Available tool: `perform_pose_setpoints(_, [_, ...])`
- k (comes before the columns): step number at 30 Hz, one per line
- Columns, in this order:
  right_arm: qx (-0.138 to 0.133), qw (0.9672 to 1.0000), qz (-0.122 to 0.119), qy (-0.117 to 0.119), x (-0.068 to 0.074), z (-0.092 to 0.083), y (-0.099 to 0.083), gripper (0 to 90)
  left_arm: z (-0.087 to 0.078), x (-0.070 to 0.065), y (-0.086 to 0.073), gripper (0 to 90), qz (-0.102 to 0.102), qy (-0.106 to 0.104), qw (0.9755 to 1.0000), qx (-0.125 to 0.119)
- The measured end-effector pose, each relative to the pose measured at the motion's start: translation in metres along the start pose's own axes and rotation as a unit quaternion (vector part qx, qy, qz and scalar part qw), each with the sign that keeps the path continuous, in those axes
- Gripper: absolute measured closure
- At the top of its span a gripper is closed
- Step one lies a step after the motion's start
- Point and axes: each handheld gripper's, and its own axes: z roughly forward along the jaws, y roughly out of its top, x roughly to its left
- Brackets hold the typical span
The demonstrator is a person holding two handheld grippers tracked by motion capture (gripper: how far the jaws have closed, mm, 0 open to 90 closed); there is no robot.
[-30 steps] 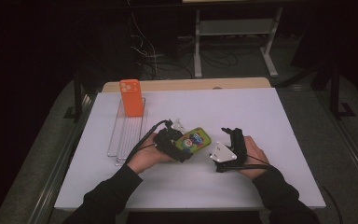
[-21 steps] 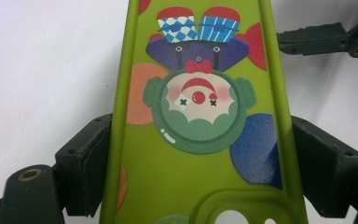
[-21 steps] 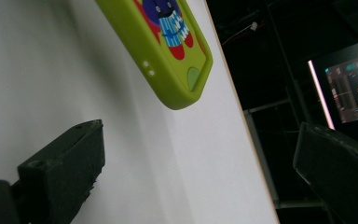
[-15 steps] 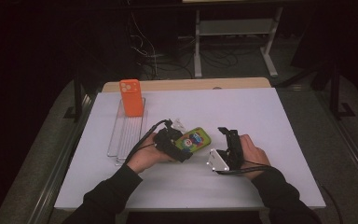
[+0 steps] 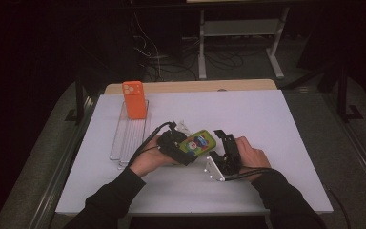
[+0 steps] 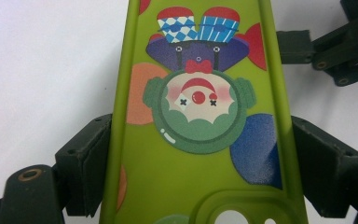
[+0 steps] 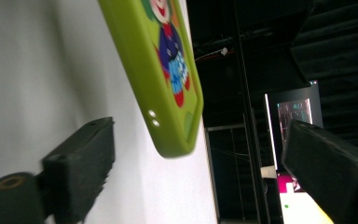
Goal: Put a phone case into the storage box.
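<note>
Left claw (image 5: 187, 149): mine, clamped on the green phone case (image 5: 199, 141); in the left gripper view both pads press the case's long edges, one on each side.
Green phone case: printed with a cartoon clown figure; the left claw holds it near the middle of the table (image 5: 276, 124), just above the white top, print side up, its camera cut-out (image 6: 233, 217) at my claw's end.
Right claw (image 5: 222, 139): mine, lying on its side, grey plate toward me; its jaws have just been closing somewhat and stand apart, pads pressing on nothing.
Right claw to case: in the right gripper view the free end of the case (image 7: 168, 93) hangs between my two jaws, clear of both; a gap shows on either side.
Case edge: two small holes (image 7: 153, 117) visible on the side near the free corner.
Hands: my left hand (image 5: 147, 160) wraps the left claw's body; my right hand (image 5: 250, 153) holds the right claw; dark sleeves on both forearms.
Orange phone case (image 5: 133, 99): stands upright at the far end of a clear slotted rack (image 5: 128, 138), well apart from the claws, at the table's left.
Contact of green case with table: I cannot confirm; the high view is too coarse, though it appears lifted.
</note>
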Motion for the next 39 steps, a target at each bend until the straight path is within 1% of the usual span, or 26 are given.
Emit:
perform_pose_setpoints(1, [-0.005, 0.9998, -0.019, -0.002, 0.0, 0.002, 0.001, 13.1, 0.0, 0.0, 0.0, 15.7, 0.0, -0.001, 1.0, -0.001])
perform_pose_setpoints(2, [-0.001, 0.9998, -0.018, 0.002, 0.001, 0.002, 0.002, 14.0, 0.0, 0.0, 0.0, 15.7, -0.001, -0.001, 1.0, -0.002])
perform_pose_setpoints(3, [-0.002, 0.9998, -0.021, -0.001, 0.002, 0.003, 0.004, 15.5, 0.0, 0.001, 0.0, 15.7, -0.001, -0.001, 1.0, -0.002])
perform_pose_setpoints(4, [-0.009, 0.9994, -0.031, -0.006, 0.002, 0.004, 0.005, 17.9, 0.0, 0.001, 0.0, 15.7, -0.001, -0.001, 1.0, -0.002])
perform_pose_setpoints(7, [-0.011, 0.9989, -0.045, -0.006, 0.005, 0.006, 0.009, 26.0, 0.0, 0.001, -0.001, 15.6, -0.002, -0.001, 1.0, -0.001])
perform_pose_setpoints(8, [-0.009, 0.999, -0.045, -0.001, 0.007, 0.007, 0.01, 29.1, -0.001, 0.001, 0.0, 15.7, -0.001, 0.0, 1.0, 0.0])
perform_pose_setpoints(9, [-0.015, 0.9983, -0.056, -0.005, 0.008, 0.008, 0.011, 31.8, 0.0, 0.001, -0.001, 15.7, -0.001, -0.001, 1.0, -0.001])
perform_pose_setpoints(10, [-0.017, 0.9978, -0.063, -0.011, 0.01, 0.008, 0.012, 34.5, 0.0, 0.001, -0.001, 15.7, -0.001, -0.001, 1.0, -0.002])
perform_pose_setpoints(11, [-0.019, 0.9974, -0.069, -0.006, 0.011, 0.008, 0.012, 37.0, -0.001, 0.001, -0.001, 15.6, -0.001, 0.0, 1.0, 0.0])
perform_pose_setpoints(13, [-0.021, 0.9965, -0.08, -0.012, 0.013, 0.008, 0.014, 43.0, 0.0, 0.001, -0.001, 15.7, -0.001, -0.001, 1.0, -0.001])
perform_pose_setpoints(14, [-0.022, 0.9966, -0.079, -0.011, 0.015, 0.008, 0.015, 46.0, 0.0, 0.001, -0.001, 15.7, -0.001, 0.0, 1.0, -0.001])
perform_pose_setpoints(19, [-0.027, 0.9957, -0.088, -0.013, 0.016, 0.006, 0.016, 58.9, 0.0, 0.0, 0.0, 15.7, 0.001, -0.001, 1.0, 0.0])
perform_pose_setpoints(22, [-0.029, 0.9948, -0.098, -0.008, 0.015, 0.005, 0.017, 63.3, 0.001, 0.0, 0.0, 15.7, 0.002, -0.001, 1.0, -0.001])
perform_pose_setpoints(24, [-0.027, 0.9952, -0.094, -0.005, 0.017, 0.005, 0.017, 67.7, 0.001, 0.0, 0.0, 15.7, 0.001, -0.001, 1.0, -0.001])
perform_pose_setpoints(25, [-0.028, 0.9948, -0.097, -0.003, 0.018, 0.005, 0.017, 69.8, 0.001, 0.0, 0.0, 15.7, 0.001, 0.0, 1.0, -0.003])
perform_pose_setpoints(29, [-0.028, 0.9942, -0.104, 0.001, 0.019, 0.004, 0.018, 73.5, 0.001, 0.001, -0.001, 15.6, -0.001, -0.003, 1.0, -0.003])
perform_pose_setpoints(33, [-0.027, 0.9926, -0.118, -0.001, 0.02, 0.005, 0.018, 75.7, -0.001, 0.001, -0.001, 14.9, 0.003, -0.004, 0.9999, -0.011])
perform_pose_setpoints(35, [-0.027, 0.9926, -0.118, -0.005, 0.02, 0.004, 0.018, 75.9, -0.002, 0.002, -0.002, 14.3, 0.0, -0.004, 0.9998, -0.02])
perform_pose_setpoints(37, [-0.026, 0.9936, -0.11, -0.008, 0.019, 0.004, 0.018, 76.1, -0.002, 0.002, -0.003, 12.9, 0.004, 0.003, 0.9998, -0.021])
perform_pose_setpoints(38, [-0.024, 0.9942, -0.104, -0.011, 0.019, 0.004, 0.019, 76.1, -0.002, 0.002, -0.003, 11.3, 0.004, 0.0, 0.9998, -0.021])
perform_pose_setpoints(39, [-0.022, 0.9942, -0.104, -0.014, 0.018, 0.004, 0.019, 76.1, -0.003, 0.003, -0.002, 8.5, 0.005, -0.004, 0.9998, -0.02])
